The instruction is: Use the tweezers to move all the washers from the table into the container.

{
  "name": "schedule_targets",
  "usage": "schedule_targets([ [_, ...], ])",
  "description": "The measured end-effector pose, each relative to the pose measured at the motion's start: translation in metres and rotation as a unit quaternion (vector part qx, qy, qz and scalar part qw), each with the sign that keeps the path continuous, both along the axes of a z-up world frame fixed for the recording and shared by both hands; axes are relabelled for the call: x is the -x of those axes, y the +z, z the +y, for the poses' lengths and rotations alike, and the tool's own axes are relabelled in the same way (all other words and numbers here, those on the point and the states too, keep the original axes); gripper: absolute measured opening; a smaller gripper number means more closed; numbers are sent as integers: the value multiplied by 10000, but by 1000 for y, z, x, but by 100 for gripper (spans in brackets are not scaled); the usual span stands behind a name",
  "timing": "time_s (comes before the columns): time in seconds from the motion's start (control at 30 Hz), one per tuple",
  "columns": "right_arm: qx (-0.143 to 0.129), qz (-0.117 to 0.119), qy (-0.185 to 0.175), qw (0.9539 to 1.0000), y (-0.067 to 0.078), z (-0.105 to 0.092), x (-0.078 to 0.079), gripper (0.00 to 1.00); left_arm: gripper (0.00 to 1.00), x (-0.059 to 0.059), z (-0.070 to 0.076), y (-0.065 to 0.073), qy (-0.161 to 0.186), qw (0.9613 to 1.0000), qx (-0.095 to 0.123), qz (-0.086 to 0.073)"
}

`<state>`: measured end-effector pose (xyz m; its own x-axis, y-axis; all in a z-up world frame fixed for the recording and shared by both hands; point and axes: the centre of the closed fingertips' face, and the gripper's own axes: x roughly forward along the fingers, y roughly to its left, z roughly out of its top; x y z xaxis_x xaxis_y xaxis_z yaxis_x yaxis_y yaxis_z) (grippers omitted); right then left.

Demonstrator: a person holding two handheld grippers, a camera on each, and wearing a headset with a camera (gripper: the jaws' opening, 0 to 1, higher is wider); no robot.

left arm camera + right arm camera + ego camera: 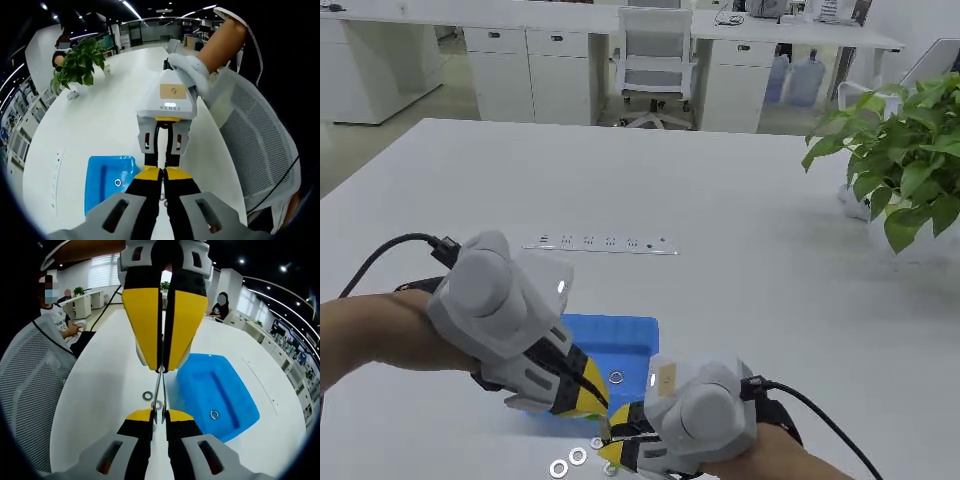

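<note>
The blue container (620, 335) lies on the white table between my two grippers and holds one washer (616, 377). Several loose washers (578, 456) lie on the table just in front of it. My left gripper (588, 395) and right gripper (613, 435) meet tip to tip over the container's near edge. In the right gripper view the thin metal tweezers (159, 390) run from the left gripper (161, 365), shut on one end, down into my right gripper (160, 416), shut on the other. Two washers (147, 395) lie under them beside the container (225, 380).
A white power strip (600, 243) lies mid-table beyond the container. A potted plant (905, 150) stands at the table's right edge. An office chair (657, 60) and desks are behind the table. A mesh chair (255, 135) is close to the near side.
</note>
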<state>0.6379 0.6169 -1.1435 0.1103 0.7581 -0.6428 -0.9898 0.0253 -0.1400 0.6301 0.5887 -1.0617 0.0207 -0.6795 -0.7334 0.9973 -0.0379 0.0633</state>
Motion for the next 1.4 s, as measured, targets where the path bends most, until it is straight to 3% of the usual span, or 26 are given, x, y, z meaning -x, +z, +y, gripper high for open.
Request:
schedule_targets([
  [0.63,69,41,38,10000,-12,-2,13,11,5,11,-2,-12,-26,9999,-53,152],
  [1.1,100,75,37,9999,-17,-1,12,12,5,9,-2,-17,13,9998,-47,178],
  [1.4,101,105,20,9999,-18,-2,12,15,5,3,-2,-17,123,9998,2,186],
])
